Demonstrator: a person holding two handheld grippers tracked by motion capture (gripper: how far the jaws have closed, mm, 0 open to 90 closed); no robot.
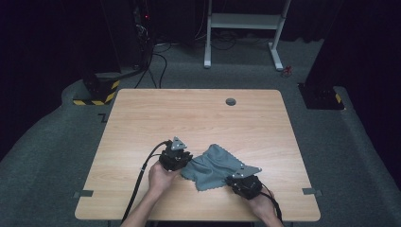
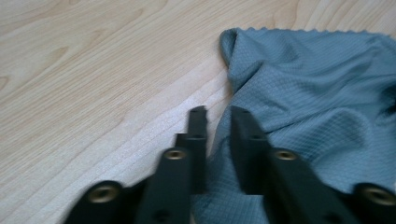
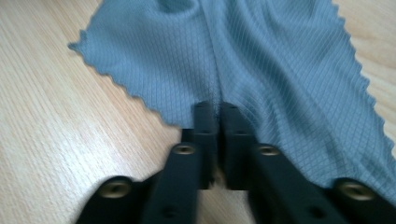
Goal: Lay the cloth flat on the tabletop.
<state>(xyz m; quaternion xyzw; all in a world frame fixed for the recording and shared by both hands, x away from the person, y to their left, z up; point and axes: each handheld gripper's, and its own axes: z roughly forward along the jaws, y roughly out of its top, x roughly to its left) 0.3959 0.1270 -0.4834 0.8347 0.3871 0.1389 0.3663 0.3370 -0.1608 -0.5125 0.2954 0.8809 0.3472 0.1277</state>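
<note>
My left gripper [image 1: 182, 158] sits at the left edge of the grey cloth [image 1: 215, 165], near the middle of the table's near half. In the left gripper view its 2 black jaws stand slightly apart, with the cloth's edge [image 2: 317, 93] running into the gap; they are not yet pressed together on it. The jaws are flat, matte bars with brass-coloured screw inserts.

The cloth is a thin grey-blue weave with a fine diamond grid and a zigzag, pinked border. It lies rumpled in soft folds between my 2 hands. I can read no writing or label on it.

My right gripper [image 1: 236, 179] is at the cloth's near right corner. In the right gripper view its jaws are squeezed nearly together on a fold of the cloth [image 3: 243, 60], pinching it.

The table [image 1: 142, 118] is pale wood-grain laminate with rounded corners and a round grey cable port [image 1: 231, 101] near its far edge. Beyond it stands a white frame [image 1: 243, 21] on grey carpet.
</note>
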